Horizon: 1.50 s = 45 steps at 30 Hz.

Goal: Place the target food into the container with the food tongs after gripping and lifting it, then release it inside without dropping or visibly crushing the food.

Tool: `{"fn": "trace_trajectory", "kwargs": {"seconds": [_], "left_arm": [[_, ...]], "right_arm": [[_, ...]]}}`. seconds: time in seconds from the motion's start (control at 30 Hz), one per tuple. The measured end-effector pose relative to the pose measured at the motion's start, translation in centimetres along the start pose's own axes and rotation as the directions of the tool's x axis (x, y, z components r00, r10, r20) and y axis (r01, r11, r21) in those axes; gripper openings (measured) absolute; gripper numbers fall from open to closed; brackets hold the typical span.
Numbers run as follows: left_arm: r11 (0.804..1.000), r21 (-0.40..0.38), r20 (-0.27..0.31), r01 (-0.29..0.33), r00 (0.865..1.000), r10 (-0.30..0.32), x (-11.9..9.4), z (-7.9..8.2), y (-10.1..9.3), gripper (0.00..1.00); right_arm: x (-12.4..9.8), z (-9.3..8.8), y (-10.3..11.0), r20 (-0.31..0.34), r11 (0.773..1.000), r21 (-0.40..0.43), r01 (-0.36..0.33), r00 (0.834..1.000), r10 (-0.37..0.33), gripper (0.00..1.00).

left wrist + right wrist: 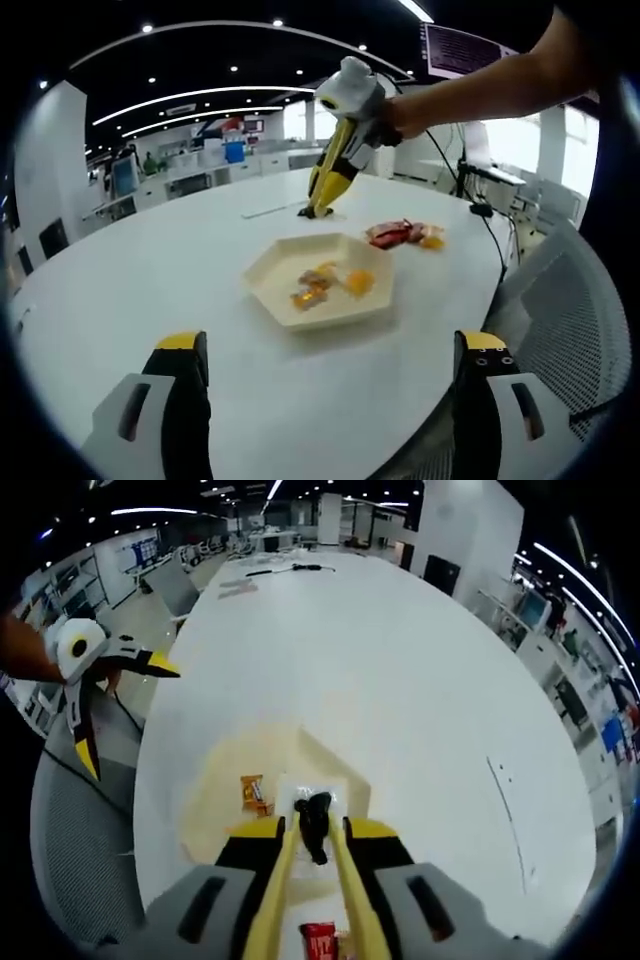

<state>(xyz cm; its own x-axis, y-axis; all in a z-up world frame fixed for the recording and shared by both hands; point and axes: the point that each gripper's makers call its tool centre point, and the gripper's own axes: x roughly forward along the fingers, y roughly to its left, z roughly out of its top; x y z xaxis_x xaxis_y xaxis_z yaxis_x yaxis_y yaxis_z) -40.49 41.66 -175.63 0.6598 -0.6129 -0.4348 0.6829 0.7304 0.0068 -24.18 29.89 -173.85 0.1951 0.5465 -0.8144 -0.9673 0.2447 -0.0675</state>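
- Here, in the left gripper view, the left tongs [325,400] stand spread wide and empty at the near edge, likely kept clear of the container [322,279] on the white surface [150,290]; wrapped food [404,234] lies just beyond it.
- In the right gripper view, the right tongs [315,832] pinch yellow food tongs [305,900], tips over a clear wrapped piece [312,802], seemingly in the container.

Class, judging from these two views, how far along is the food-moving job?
Done: several orange and yellow food pieces already lie in the hexagonal tray. In hand: the right gripper clamps the yellow food tongs, tips down at the table beyond the tray; whether they grip anything is unclear. The left gripper hangs open. Left: the red packets lying beside the tray.
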Motion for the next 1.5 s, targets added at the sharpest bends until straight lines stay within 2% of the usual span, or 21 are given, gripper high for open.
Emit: {"fn": "trace_trajectory", "kwargs": {"seconds": [0.53, 0.73, 0.9, 1.1, 1.27, 1.33, 1.4, 1.5], "left_arm": [[1.0, -0.006, -0.002, -0.002, 1.0, 0.002, 0.0, 0.0, 0.1, 0.99], [1.0, -0.007, -0.003, -0.004, 1.0, 0.004, 0.0, -0.1, 0.2, 0.98], [1.0, -0.006, -0.006, -0.004, 1.0, 0.004, 0.0, -0.2, 0.2, 0.98], [1.0, -0.003, -0.007, -0.001, 1.0, 0.001, 0.0, -0.2, 0.2, 0.98], [1.0, 0.003, -0.01, -0.003, 1.0, 0.003, 0.1, -0.2, 0.2, 0.99], [0.998, 0.043, 0.015, -0.036, 0.999, 0.036, 0.0, 0.2, 0.8, 1.0], [0.999, 0.016, 0.009, -0.031, 0.999, 0.031, -0.1, 0.0, 0.7, 1.0], [0.999, 0.022, 0.009, -0.029, 1.0, 0.029, 0.0, 0.1, 0.7, 1.0]], "right_arm": [[0.0, 0.7, -0.4, 0.028, 1.0, -0.018, 0.004, 1.0, -0.004, 0.24], [-0.6, 1.3, 0.1, 0.084, 0.998, -0.065, -0.001, 0.996, 0.007, 0.25], [-2.3, 1.9, 0.8, 0.139, 0.998, -0.066, -0.012, 0.99, 0.021, 0.26], [-4.3, 0.8, 0.6, 0.153, 0.998, -0.061, 0.018, 0.988, -0.008, 0.26], [-5.8, -0.9, 0.1, 0.153, 0.998, -0.036, 0.043, 0.987, -0.037, 0.27], [-6.2, -1.4, 0.2, 0.151, 0.999, -0.03, 0.046, 0.988, -0.041, 0.27], [-6.6, -2.1, 0.3, 0.152, 0.998, -0.03, 0.049, 0.987, -0.043, 0.27], [-7.2, -2.9, 0.5, 0.151, 0.998, -0.031, 0.052, 0.987, -0.046, 0.27]]}}
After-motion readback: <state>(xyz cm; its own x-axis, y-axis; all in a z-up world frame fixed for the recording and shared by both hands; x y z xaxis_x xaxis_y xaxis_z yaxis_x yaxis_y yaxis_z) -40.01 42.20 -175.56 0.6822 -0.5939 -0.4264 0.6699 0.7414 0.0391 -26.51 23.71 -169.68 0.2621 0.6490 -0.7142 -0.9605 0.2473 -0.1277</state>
